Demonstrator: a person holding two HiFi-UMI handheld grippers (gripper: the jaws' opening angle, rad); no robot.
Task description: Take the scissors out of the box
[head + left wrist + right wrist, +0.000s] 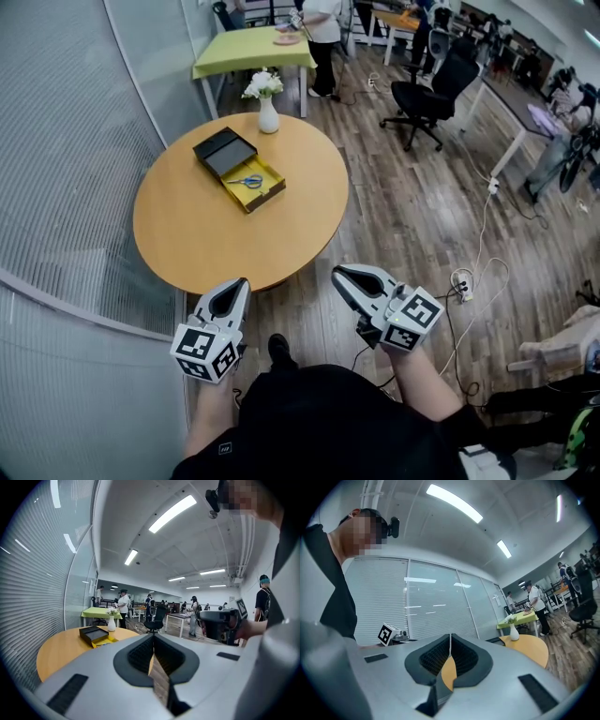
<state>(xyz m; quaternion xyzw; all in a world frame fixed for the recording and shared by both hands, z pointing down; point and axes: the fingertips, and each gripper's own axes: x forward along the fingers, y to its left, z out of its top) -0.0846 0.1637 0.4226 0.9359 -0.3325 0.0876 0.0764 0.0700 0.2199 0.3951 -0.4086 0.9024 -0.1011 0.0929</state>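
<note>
Since the left tool (pixel 242 282) and right tool (pixel 337 273) are sitting closed and empty (well back from the table (pixel 202 234)), they are risking just pushing the scissors (pixel 247 181) around the box (pixel 269 193).

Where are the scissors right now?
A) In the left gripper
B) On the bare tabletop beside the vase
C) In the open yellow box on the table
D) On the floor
C: the scissors lie inside the open yellow box on the round table.
</note>
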